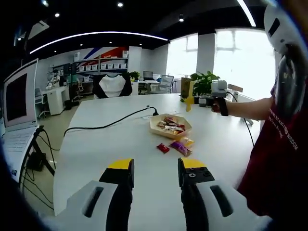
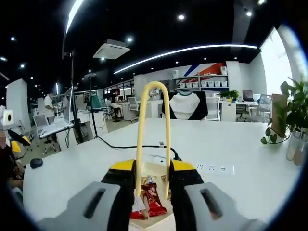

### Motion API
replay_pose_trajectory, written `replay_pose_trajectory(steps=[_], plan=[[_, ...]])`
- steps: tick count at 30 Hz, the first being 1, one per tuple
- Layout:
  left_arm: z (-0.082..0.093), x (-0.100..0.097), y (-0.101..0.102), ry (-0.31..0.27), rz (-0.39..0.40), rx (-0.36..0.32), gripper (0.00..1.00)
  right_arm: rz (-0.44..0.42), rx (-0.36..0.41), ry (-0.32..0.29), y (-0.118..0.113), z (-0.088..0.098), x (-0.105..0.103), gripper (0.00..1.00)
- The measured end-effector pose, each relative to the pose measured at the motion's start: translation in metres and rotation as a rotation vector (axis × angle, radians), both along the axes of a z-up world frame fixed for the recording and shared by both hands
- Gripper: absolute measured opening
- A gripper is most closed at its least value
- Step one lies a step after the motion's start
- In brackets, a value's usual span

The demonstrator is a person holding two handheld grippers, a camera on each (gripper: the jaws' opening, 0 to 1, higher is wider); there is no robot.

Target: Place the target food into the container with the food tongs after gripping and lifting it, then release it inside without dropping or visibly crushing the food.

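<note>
My right gripper (image 2: pixel 151 169) is shut on yellow food tongs (image 2: pixel 153 96). Their bent end points away from the camera and both arms run down between the jaws. Just beneath lies a wooden tray (image 2: pixel 155 222) with snack packets, a red one (image 2: pixel 154 198) among them. In the left gripper view the same tray (image 1: pixel 155 126) sits mid-table, holding several packets. A red packet (image 1: pixel 163 147), a purple one (image 1: pixel 180 147) and a yellow one (image 1: pixel 188 142) lie loose in front of it. My left gripper (image 1: pixel 156 166) stands open over bare table. The right gripper (image 1: pixel 215 96) hovers beyond the tray with the tongs (image 1: pixel 189 102).
A black cable (image 1: pixel 110 124) runs across the white table to a power strip (image 2: pixel 214 168) behind the tray. A potted plant (image 1: pixel 204 82) stands at the far edge. A laptop (image 1: pixel 19 103) is off the left side. A person in a red shirt (image 1: pixel 276 149) stands at the right.
</note>
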State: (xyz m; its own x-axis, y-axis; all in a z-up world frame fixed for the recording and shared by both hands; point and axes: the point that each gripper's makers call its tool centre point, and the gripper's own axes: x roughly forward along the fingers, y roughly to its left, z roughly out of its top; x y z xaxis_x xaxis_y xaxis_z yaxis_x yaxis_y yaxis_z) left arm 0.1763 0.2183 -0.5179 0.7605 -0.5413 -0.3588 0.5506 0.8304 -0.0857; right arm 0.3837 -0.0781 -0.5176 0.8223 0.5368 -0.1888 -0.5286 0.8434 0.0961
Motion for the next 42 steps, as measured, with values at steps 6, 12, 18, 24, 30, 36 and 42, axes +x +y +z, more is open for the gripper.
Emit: replay_pose_trajectory(steps=[6,12,18,24,30,36,42], plan=[[0.002,0.005,-0.007,-0.007,-0.022,0.002,0.39,-0.024,0.053,-0.029,-0.008,0.021,-0.016,0.24],[0.002,0.010,-0.009,-0.011,-0.026,-0.008,0.39,-0.046,0.090,-0.055,-0.013,0.036,-0.034,0.25],[0.009,0.022,-0.014,-0.027,-0.038,-0.020,0.39,-0.097,0.181,-0.060,-0.020,0.045,-0.057,0.25],[0.009,0.027,-0.017,-0.032,-0.046,-0.020,0.39,-0.170,0.266,-0.041,-0.029,0.037,-0.076,0.25],[0.007,0.028,-0.016,-0.027,-0.051,-0.018,0.39,-0.183,0.254,0.014,-0.029,0.010,-0.091,0.25],[0.009,0.029,-0.013,-0.035,-0.044,-0.024,0.38,-0.207,0.356,0.077,-0.027,-0.008,-0.109,0.25],[0.008,0.027,-0.009,-0.034,-0.038,-0.021,0.38,-0.223,0.355,0.093,-0.030,-0.017,-0.111,0.25]])
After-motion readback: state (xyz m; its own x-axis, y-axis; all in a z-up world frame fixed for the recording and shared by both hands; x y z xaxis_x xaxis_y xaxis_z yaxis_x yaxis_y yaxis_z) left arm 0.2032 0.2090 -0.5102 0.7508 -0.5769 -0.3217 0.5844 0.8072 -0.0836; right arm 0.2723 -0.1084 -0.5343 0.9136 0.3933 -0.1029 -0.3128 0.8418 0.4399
